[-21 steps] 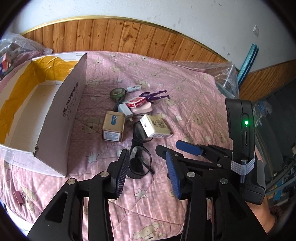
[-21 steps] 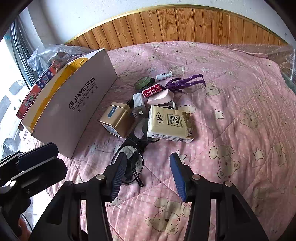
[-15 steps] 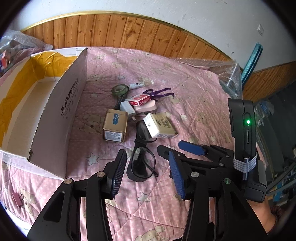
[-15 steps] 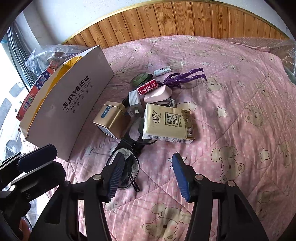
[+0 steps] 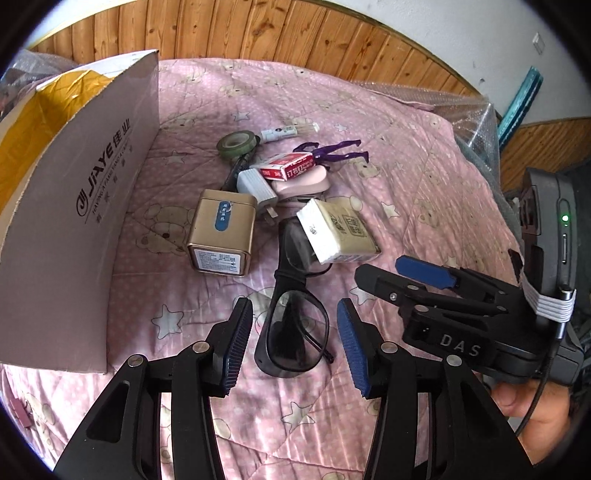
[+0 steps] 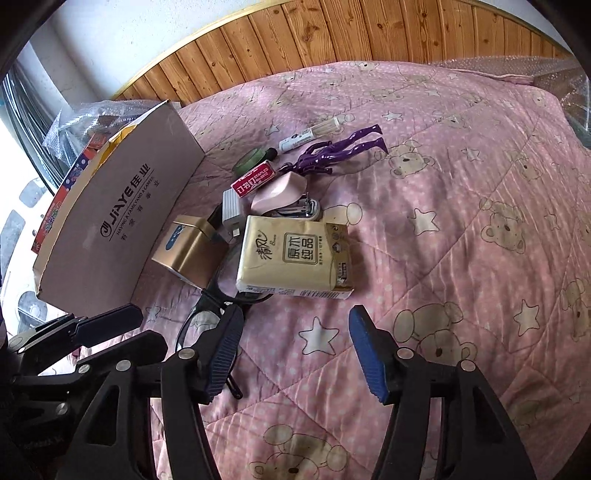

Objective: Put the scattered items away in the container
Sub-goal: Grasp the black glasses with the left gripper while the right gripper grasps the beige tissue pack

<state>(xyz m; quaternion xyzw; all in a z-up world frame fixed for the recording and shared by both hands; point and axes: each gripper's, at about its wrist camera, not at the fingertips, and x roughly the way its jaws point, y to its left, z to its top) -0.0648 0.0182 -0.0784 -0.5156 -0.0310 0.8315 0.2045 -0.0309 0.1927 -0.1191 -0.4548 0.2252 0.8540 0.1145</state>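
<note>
A pile of items lies on the pink quilt: black glasses, a gold tin, a tissue pack, a white charger, a red staple box, a pink stapler, green tape, a purple clip and a white tube. The open cardboard box stands left of them. My left gripper is open, its fingers on either side of the glasses' near lens. My right gripper is open, just short of the tissue pack.
A wooden headboard runs along the far side of the bed. Bubble wrap lies at the far right corner. Plastic-wrapped goods sit behind the box. A small pink clip lies at the quilt's near left.
Both grippers have moved forward and down toward the pile. The left one now straddles the glasses' near lens; the right one has closed in on the tissue pack.
</note>
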